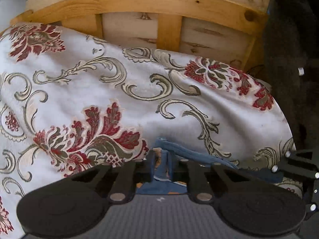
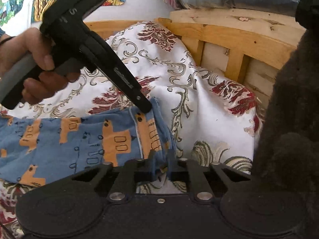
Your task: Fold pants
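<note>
A pair of small blue pants (image 2: 83, 139) printed with orange shapes lies spread on a white bedcover (image 2: 209, 109) woven with red flowers and grey-green scrolls. The cover drapes over a bed with a pale wooden slatted frame (image 2: 235, 45) behind it.

The right gripper (image 2: 162, 163) sits at the near right edge of the pants, its two black fingers drawn close together with a bunched fold of the blue fabric pinched between them. Most of the garment stretches away to the left of this gripper.

The left gripper (image 2: 147, 108), held in a person's hand (image 2: 37, 67), reaches down from the upper left; its tip meets the far right corner of the pants. In the left wrist view its fingers (image 1: 151, 165) are nearly closed on a narrow strip of the same blue cloth, and the rest of the garment trails off to the right beneath the tool

A dark fuzzy blanket (image 2: 293, 119) fills the right side
</note>
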The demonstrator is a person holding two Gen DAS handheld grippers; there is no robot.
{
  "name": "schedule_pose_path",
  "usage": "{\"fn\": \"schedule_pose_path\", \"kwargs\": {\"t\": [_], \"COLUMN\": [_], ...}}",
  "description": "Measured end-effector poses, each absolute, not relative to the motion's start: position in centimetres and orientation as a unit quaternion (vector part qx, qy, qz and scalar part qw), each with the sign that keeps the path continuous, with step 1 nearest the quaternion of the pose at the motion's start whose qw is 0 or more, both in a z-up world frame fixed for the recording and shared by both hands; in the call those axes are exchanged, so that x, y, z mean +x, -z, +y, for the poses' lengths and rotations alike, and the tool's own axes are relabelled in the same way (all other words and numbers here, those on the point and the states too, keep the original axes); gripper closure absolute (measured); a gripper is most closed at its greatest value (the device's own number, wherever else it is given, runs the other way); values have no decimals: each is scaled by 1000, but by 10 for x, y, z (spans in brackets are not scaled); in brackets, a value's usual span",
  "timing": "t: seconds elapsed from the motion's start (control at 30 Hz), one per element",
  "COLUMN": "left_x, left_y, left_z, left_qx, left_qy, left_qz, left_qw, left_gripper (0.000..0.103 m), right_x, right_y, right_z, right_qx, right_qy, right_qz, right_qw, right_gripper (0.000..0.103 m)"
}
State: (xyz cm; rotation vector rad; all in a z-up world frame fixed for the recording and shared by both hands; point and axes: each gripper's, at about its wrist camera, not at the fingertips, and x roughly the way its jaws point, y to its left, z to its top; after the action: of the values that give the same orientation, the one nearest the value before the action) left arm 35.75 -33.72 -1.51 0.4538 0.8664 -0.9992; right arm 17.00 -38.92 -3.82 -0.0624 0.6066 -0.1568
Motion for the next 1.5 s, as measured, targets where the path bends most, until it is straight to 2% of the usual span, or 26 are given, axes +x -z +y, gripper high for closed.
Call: {"fn": "schedule_pose_path", "kwargs": {"t": [0.17, 0.3, 0.33, 0.4, 0.43, 0.47, 0.53, 0.7, 0.87, 1.0, 1.03, 1.27, 1.37, 1.5], "left_x": [355, 355, 354, 353, 354, 354, 354, 369, 380, 391, 394, 390, 385, 377], "left_y": [4, 8, 11, 10, 8, 5, 0, 3, 22, 25, 26, 26, 19, 5], "left_z": [-331, -335, -337, -337, -336, -333, -328, -328, -333, -332, -332, -322, -314, -306], "left_qx": [189, 197, 204, 207, 204, 199, 198, 204, 214, 188, 183, 169, 164, 157], "left_qy": [459, 459, 457, 454, 458, 466, 479, 513, 537, 549, 550, 548, 554, 557], "left_qz": [386, 386, 387, 385, 384, 381, 366, 386, 408, 417, 419, 405, 398, 381], "left_qw": [778, 776, 774, 777, 775, 773, 773, 739, 707, 700, 698, 712, 713, 721], "left_gripper": [94, 94, 91, 81, 69, 48, 37, 37, 47, 52, 56, 82, 87, 87], "right_x": [162, 167, 164, 156, 155, 158, 162, 172, 170, 171, 171, 159, 151, 140], "right_y": [29, 40, 37, 32, 32, 34, 37, 40, 43, 45, 45, 33, 23, 7], "right_z": [-391, -391, -392, -396, -396, -396, -399, -407, -407, -409, -409, -408, -400, -384], "right_qx": [-37, -34, -24, 3, 2, -1, 5, 27, 29, 37, 39, 60, 57, 32], "right_qy": [103, 91, 85, 73, 71, 72, 76, 76, 71, 73, 72, 61, 53, 44], "right_qz": [264, 300, 299, 287, 288, 295, 300, 298, 294, 291, 291, 265, 250, 228], "right_qw": [958, 949, 950, 955, 955, 953, 951, 951, 953, 953, 953, 960, 965, 972], "right_gripper": [98, 83, 76, 64, 61, 61, 62, 68, 73, 88, 89, 92, 92, 92]}}
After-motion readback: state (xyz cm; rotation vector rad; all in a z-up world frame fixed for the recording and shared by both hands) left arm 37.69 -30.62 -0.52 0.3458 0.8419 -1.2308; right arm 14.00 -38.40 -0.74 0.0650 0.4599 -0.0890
